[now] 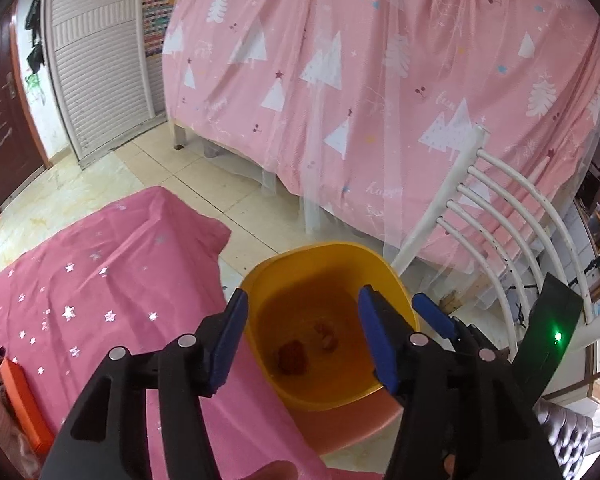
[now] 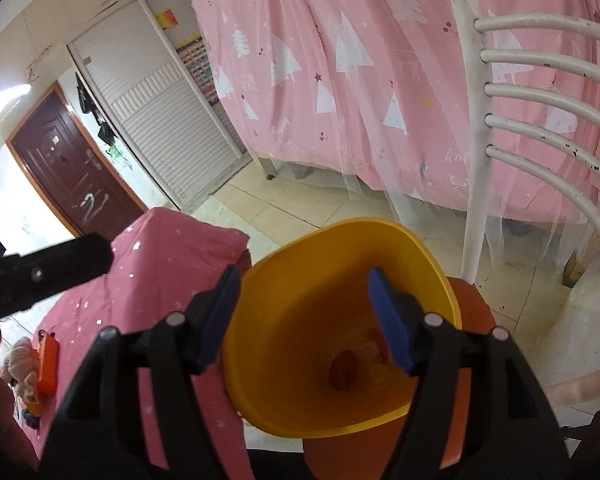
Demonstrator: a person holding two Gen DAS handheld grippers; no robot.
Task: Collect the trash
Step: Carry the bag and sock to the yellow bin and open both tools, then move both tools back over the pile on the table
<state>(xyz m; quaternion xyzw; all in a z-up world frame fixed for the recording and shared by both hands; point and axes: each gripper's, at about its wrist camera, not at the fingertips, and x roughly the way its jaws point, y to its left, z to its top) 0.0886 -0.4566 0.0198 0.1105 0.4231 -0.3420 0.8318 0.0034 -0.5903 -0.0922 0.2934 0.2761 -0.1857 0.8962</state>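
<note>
- Left wrist view: left gripper (image 1: 304,322) spread wide, nothing between its blue pads (image 1: 230,340).
- Yellow bin (image 1: 324,256) sits just beyond and below the fingertips, resting on a chair seat (image 1: 340,426).
- Two reddish-brown scraps of trash (image 1: 294,360) lie on the bin floor, between the fingers; a paler one (image 1: 327,334) lies just right of the first.
- Right gripper's blue fingertip (image 1: 434,314) shows beyond the right finger, over the bin's right rim; its gap is not readable from here.
- Pink starred cloth (image 1: 100,280) lies left of the left finger, an orange box (image 1: 24,396) on it near the frame edge.
- Right wrist view: right gripper (image 2: 304,280) also wide open and empty, fingers straddling the bin (image 2: 340,248).
- Only one dark scrap (image 2: 344,368) is clear; a second piece is half hidden behind the right finger.
- Black body of the left gripper (image 2: 48,272) enters from the far left, its fingers cut off.
- White chair back (image 2: 540,92) rises right of the fingers; the pink tree-print bed cover (image 2: 340,80) hangs beyond.
</note>
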